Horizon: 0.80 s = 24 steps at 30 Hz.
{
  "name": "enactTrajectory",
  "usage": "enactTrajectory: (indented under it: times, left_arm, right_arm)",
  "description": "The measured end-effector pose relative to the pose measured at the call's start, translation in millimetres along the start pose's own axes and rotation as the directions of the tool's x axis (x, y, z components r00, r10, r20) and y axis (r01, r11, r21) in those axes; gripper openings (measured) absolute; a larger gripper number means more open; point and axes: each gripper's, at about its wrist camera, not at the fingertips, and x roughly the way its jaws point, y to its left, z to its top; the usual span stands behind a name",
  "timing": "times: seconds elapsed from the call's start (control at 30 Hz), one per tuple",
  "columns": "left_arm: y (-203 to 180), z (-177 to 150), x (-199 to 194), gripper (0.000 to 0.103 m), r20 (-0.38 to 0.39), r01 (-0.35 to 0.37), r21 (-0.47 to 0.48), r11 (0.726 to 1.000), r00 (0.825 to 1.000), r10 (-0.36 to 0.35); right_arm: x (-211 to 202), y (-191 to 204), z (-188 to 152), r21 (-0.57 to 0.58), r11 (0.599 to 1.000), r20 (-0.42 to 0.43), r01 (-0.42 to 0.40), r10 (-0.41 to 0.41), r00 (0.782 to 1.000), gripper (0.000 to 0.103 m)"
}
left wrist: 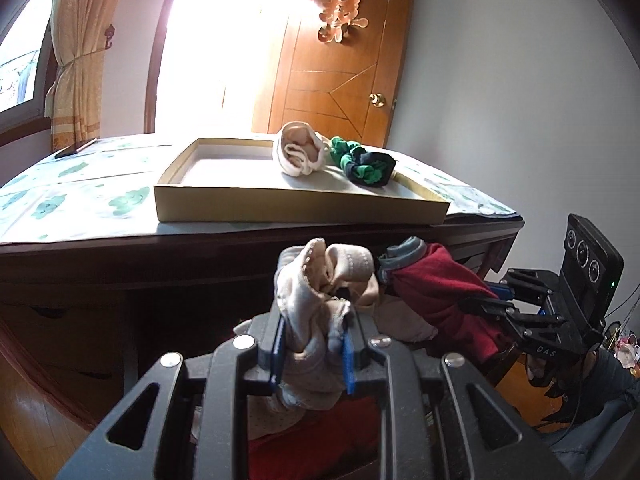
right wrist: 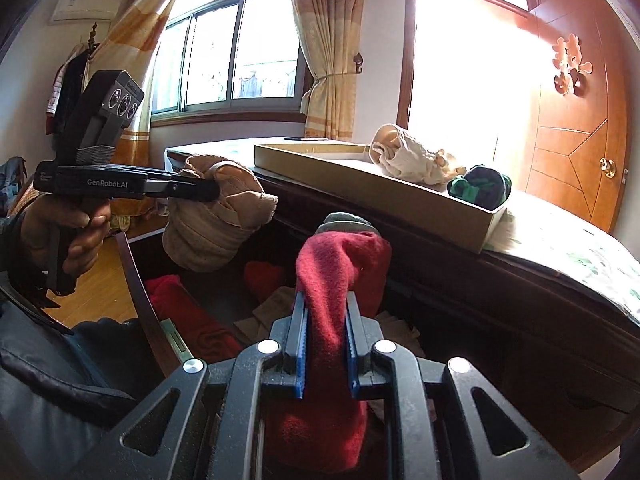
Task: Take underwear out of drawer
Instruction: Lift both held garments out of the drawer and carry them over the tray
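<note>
My left gripper [left wrist: 312, 344] is shut on a beige bundle of underwear [left wrist: 316, 280], held up in front of the dark dresser; the same bundle [right wrist: 212, 220] hangs from that gripper [right wrist: 212, 192] in the right wrist view. My right gripper [right wrist: 326, 344] is shut on a red piece of underwear [right wrist: 340, 268] with a grey waistband, lifted above the open drawer [right wrist: 136, 280]; in the left wrist view this red piece [left wrist: 436, 292] is beside the beige one. More red cloth [right wrist: 184, 312] lies in the drawer below.
On the dresser top a shallow cardboard tray [left wrist: 280, 208] holds a cream bundle [left wrist: 300, 152] and a green-and-black bundle [left wrist: 366, 162]. A wooden door [left wrist: 336, 80] stands behind. A patterned cloth [left wrist: 80, 192] covers the dresser top. A person's hand [right wrist: 76, 232] grips the left handle.
</note>
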Motion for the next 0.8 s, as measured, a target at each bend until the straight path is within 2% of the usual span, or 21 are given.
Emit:
enactTrajectory:
  times: [0.8]
  left_arm:
    - [-12, 20, -36, 0.02, 0.119, 0.001, 0.015, 1.0, 0.993, -0.003]
  right_arm:
    - [-24, 20, 25, -0.028, 0.999, 0.114, -0.027, 0.03, 0.993, 0.017]
